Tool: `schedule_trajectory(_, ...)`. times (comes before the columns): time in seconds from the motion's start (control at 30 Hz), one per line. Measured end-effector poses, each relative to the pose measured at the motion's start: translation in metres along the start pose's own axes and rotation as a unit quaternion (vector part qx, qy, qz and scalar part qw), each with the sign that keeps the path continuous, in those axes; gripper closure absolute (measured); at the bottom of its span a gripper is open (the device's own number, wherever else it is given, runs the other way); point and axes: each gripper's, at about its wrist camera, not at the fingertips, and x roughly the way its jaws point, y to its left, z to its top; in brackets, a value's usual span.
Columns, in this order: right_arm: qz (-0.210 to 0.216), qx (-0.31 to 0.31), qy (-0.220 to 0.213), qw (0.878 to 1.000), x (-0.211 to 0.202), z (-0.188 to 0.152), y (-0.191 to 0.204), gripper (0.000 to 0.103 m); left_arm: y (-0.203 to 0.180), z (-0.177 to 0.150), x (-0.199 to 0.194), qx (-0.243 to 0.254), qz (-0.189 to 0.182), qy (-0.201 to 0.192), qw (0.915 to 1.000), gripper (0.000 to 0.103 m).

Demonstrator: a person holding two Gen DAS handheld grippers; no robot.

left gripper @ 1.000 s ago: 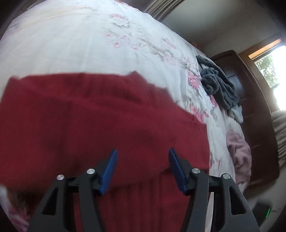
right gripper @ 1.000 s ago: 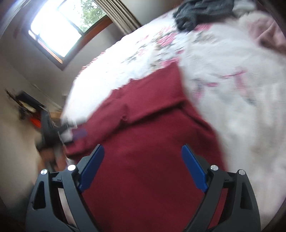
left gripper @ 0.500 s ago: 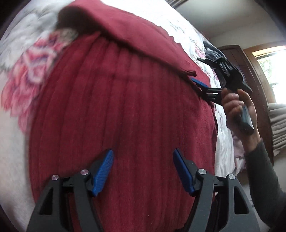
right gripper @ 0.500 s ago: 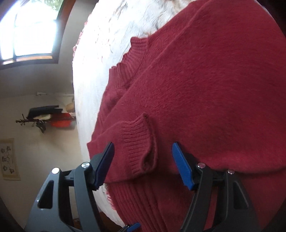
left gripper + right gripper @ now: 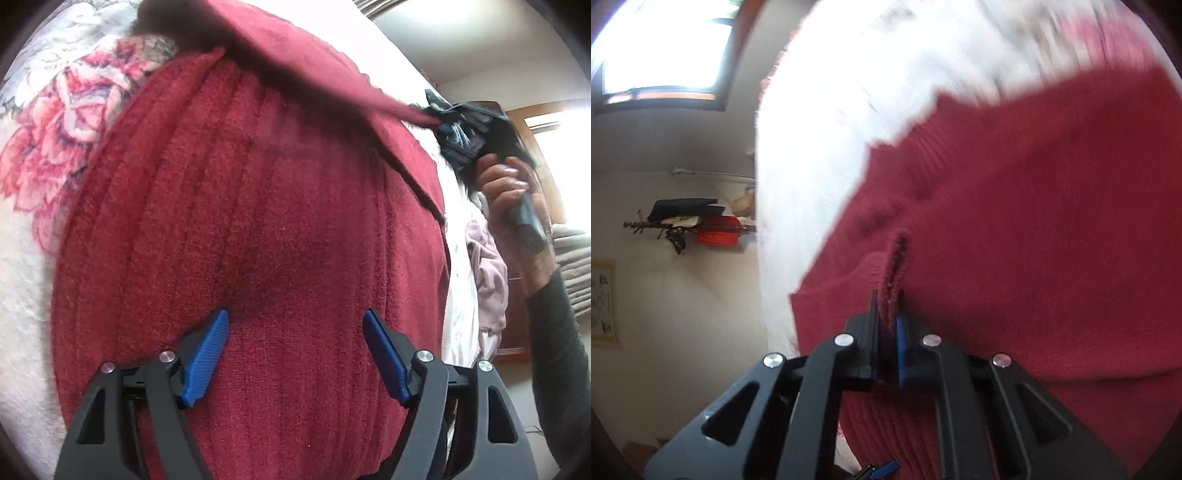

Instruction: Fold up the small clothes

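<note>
Red sweater [image 5: 280, 236] lies spread on the bed cover [image 5: 55, 122], a white cloth with a pink flower print, and it covers most of the near edge of the bed in our left wrist view. Past the far right corner of the bed we see a dark wooden wardrobe [image 5: 543, 173], and a pink garment [image 5: 487, 280] hangs at the right edge of the bed. In our right wrist view a window [image 5: 661, 44] is bright at the top left, and a wall rack with an orange basket [image 5: 716, 229] is on the pale wall.

The ribbed hem of the sweater is nearest to our left gripper [image 5: 295, 354], and the ribs run away from us, so the long axis goes from the near edge toward the far side of the bed. The upper part is lifted and makes a raised fold.

Our left gripper has its jaws wide apart, low over the ribbed hem, and grips nothing. Our right gripper [image 5: 888, 339] has its jaws pressed together on the cuff of the sleeve [image 5: 897, 273]. The person's hand [image 5: 506, 184] holds its handle.

Half a second ago the right jaws were wide apart around this cuff. The left gripper is as open as before.
</note>
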Motion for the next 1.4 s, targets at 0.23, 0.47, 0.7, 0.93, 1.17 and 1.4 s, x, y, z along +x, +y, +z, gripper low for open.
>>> schedule_trajectory(0.23,-0.044,-0.075,-0.105,0.991,-0.09,0.014,0.021,0.098,-0.004,-0.002,0.001,-0.004,0.009,-0.009,0.9999,0.027)
schedule_trajectory(0.47,-0.062,-0.04,-0.12,0.99,-0.118,0.018,-0.042,0.098,-0.005,-0.003,0.004,-0.001,0.011,-0.007,0.9999,0.024)
schedule_trajectory(0.7,-0.08,-0.012,-0.106,0.991,-0.106,0.012,-0.094,0.098,-0.01,0.003,0.0,-0.005,0.008,0.005,0.9999,0.024)
schedule_trajectory(0.93,-0.081,0.004,-0.106,0.991,-0.095,0.017,-0.119,0.098,-0.026,0.029,-0.02,0.016,-0.011,-0.004,0.9998,0.024)
schedule_trajectory(1.17,-0.074,0.017,-0.088,0.993,-0.082,0.018,-0.146,0.094,-0.043,0.112,-0.04,0.066,0.0,-0.054,0.9964,0.024)
schedule_trajectory(1.4,-0.02,0.001,-0.141,0.99,-0.122,0.018,-0.138,0.083,-0.033,0.245,-0.036,0.028,-0.024,-0.101,0.9942,0.024)
